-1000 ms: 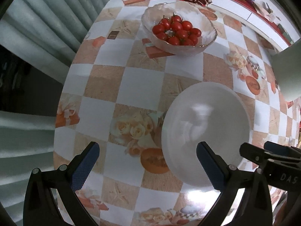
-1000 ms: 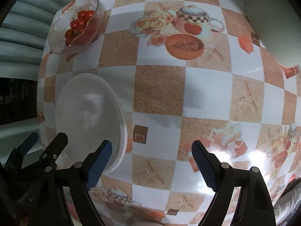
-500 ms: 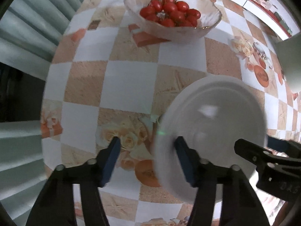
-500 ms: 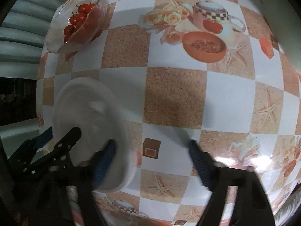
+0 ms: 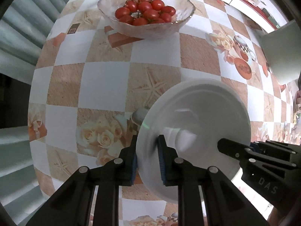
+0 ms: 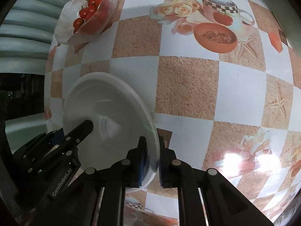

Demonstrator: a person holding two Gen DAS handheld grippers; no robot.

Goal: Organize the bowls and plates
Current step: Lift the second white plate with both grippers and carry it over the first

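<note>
While both fingers [image 5: 147,155] [image 6: 152,157] pinch white plate [image 5: 199,128] rim (left closing), tomato bowl [image 5: 146,15] stands apart.

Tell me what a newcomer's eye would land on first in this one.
First the white plate near the bottom of both views, pinched at opposite rims: the left claw is closing on one edge and the right claw is clamped on the other. Next, the glass bowl of red tomatoes at the far side of the checkered table.

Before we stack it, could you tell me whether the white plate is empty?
Empty: the white plate shows only bare glossy surface.
</note>
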